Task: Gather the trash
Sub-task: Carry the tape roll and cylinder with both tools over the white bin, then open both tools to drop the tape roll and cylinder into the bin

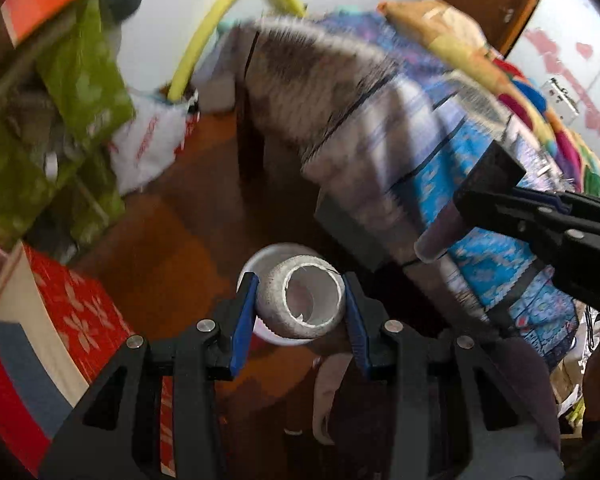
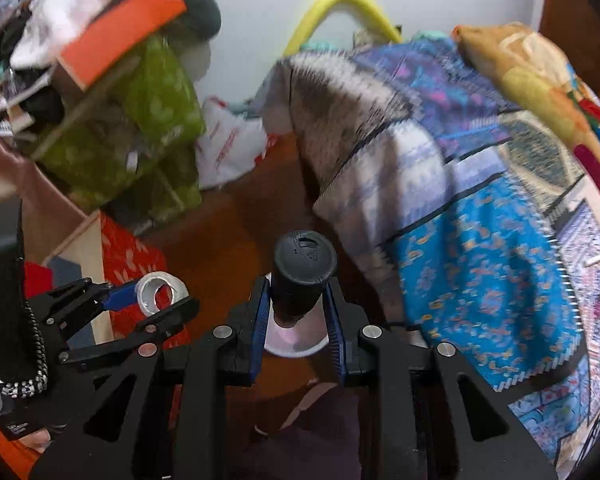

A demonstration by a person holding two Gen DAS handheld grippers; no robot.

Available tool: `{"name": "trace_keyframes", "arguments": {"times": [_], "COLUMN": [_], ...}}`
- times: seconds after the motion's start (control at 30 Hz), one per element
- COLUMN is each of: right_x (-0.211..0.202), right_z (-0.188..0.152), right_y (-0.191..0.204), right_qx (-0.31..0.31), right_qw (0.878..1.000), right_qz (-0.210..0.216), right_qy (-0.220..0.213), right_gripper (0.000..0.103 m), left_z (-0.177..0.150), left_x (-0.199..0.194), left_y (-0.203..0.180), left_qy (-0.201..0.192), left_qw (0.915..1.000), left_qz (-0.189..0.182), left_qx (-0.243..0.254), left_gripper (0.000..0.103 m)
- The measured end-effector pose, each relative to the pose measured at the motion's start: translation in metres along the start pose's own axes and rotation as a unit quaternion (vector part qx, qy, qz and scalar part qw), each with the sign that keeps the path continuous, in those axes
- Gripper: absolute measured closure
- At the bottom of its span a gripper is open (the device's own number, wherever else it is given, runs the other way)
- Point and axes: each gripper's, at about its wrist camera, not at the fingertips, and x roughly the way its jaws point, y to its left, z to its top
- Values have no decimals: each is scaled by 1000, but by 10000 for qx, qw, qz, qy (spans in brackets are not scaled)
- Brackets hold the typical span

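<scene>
My left gripper (image 1: 300,284) is shut on a grey-white tape roll (image 1: 272,300), whose hollow core faces the camera. Right under it, a white round container (image 1: 278,250) stands on the wooden floor. In the right wrist view my right gripper (image 2: 296,286) is shut on a dark bottle (image 2: 304,260) with its black end towards the camera, above the same white container (image 2: 296,346). The left gripper (image 2: 156,298) with the tape roll (image 2: 162,282) shows at the left. The right gripper (image 1: 472,196) with the dark bottle (image 1: 436,240) shows at the right of the left wrist view.
A bed under a blue patterned blanket (image 1: 480,200) fills the right side. Green bags (image 1: 80,80), a white-and-red plastic bag (image 1: 148,140) and a red flowered box (image 1: 76,312) crowd the left. A yellow hoop (image 1: 204,32) leans on the wall. A person's leg (image 2: 320,412) is below.
</scene>
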Motion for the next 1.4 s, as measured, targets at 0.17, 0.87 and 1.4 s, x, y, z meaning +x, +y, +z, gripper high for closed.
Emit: {"name": "trace_keyframes", "arguments": {"times": [0.17,0.87,1.4], "right_x": [45,71,-38], "right_z": [5,20,6], "right_y": [-2,-26,-35], "right_qx": [-54,138,242], "right_qw": [9982,9962,9988], "right_qz": [269,422,112], "right_qy": [529,753,-413], "right_gripper": [78,53,53], "left_z": [-5,9,19], "left_x": [42,69,-46], "left_y": [19,31,-3], "left_qy": [487,662,-501], "left_qw": [9981,9957,9981], "left_qz": [-76,-46,-4], "left_qx": [-366,-651,-357], "left_gripper": [62,54,54]}}
